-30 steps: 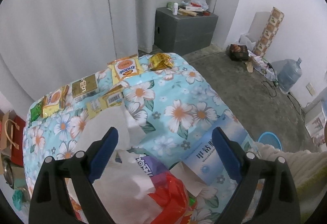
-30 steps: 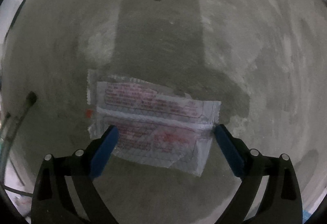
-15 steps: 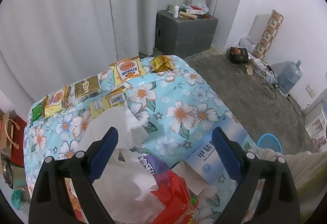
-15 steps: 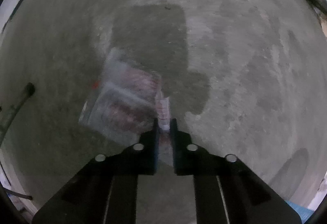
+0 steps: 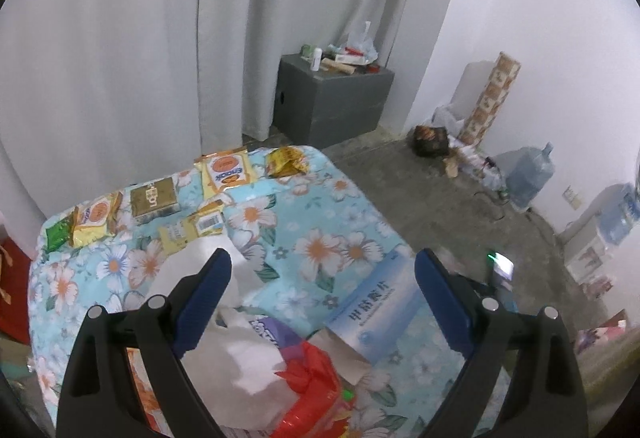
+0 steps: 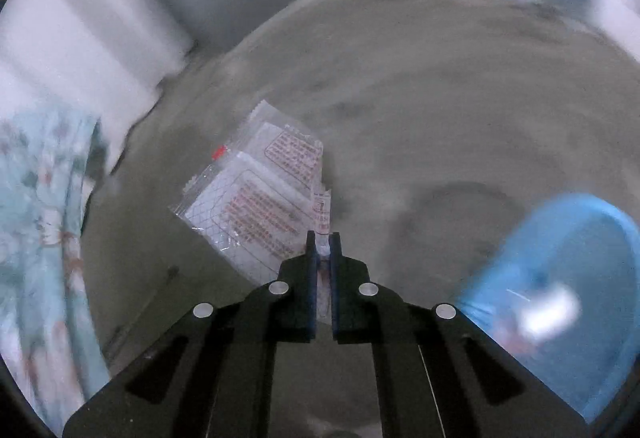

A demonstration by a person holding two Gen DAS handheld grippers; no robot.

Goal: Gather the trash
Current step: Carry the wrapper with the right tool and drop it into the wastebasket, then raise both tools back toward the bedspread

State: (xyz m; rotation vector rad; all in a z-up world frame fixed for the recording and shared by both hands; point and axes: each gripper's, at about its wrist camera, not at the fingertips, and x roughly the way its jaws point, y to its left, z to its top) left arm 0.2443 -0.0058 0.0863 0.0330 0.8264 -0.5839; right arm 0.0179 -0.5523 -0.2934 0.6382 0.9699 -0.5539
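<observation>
The right gripper [image 6: 323, 238] pinched a clear wrapper [image 6: 256, 198] (red print), blue bin [image 6: 560, 278] at 4 o'clock. The left gripper [image 5: 322, 266] hung released above the floral bed [image 5: 320, 222].

The yellow snack packet [image 5: 227, 174] reads "enook" (other print is illegible).

1. I see a clear wrapper [image 6: 264, 198] with red print, centre of the right wrist frame.
2. At lower right sits a bright blue bin [image 6: 560, 278].
3. In my left wrist frame, a light blue tablecloth [image 5: 320, 222] carries white-and-orange flowers.
4. Yellow snack packets [image 5: 226, 172] lie at centre left.
5. A red bag [image 5: 316, 390] shows at the bottom.
6. My fingers [image 5: 204, 302] have blue pads.
</observation>
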